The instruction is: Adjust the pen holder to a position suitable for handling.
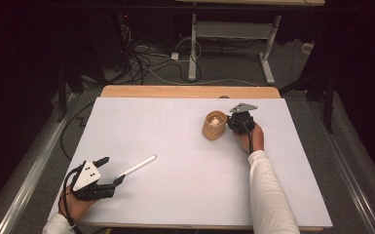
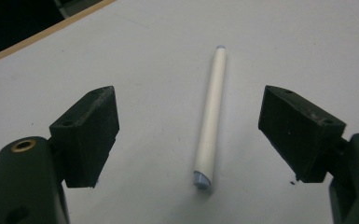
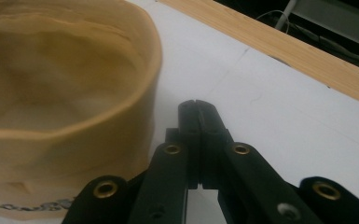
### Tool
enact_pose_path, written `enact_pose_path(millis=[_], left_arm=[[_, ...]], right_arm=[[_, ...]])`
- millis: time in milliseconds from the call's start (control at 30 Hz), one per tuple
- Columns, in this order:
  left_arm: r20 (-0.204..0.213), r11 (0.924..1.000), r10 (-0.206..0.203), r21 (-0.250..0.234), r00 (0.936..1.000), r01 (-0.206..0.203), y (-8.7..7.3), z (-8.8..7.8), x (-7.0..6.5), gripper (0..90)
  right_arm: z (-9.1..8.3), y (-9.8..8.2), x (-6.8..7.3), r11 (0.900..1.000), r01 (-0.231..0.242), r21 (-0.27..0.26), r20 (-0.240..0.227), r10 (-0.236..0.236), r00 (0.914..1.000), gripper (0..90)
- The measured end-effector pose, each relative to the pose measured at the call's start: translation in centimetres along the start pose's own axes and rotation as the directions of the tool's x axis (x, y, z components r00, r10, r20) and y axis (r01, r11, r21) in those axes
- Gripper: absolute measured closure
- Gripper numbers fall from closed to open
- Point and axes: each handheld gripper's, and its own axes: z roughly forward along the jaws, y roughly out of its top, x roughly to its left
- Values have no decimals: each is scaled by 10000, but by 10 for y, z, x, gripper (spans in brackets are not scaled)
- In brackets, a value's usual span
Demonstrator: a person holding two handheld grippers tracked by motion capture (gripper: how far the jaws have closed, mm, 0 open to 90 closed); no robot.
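A white stick [image 1: 137, 166] with a grey-blue cap at each end [image 2: 212, 116] lies on the white tabletop [image 1: 190, 185] at the front left. My left gripper [image 1: 112, 169] rests just behind its near end, open, and the stick lies between the wide-apart jaws [image 2: 186, 93] without touching either. A tan soft-walled cup [image 1: 214, 127] stands at the back right with something small and pale in it. My right gripper [image 1: 230, 121] is right beside the cup's wall [image 3: 65, 93], its jaws shut together [image 3: 197, 105] with nothing between them.
A wooden strip [image 1: 190, 91] runs along the table's far edge [image 3: 279, 46]. Beyond it are cables on the floor [image 1: 141, 61] and the legs of another table [image 1: 192, 48]. Dark floor surrounds the table on both sides.
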Motion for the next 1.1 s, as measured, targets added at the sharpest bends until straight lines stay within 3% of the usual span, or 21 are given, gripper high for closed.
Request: enact_pose_path(millis=[100,833,1100], left_arm=[[12,10000,-14,-3,10000,14,0,0,0,193],[-72,10000,71,-17,9999,-71,0,-2,2,193],[-113,9999,110,-23,9999,-110,0,-4,2,193]], right_arm=[[2,1,3,9997,228,110,-7,-228,9997,900],[-3,1,7,10000,-32,14,-134,32,9999,900],[-1,4,20,9995,282,105,-437,-277,9987,900]])
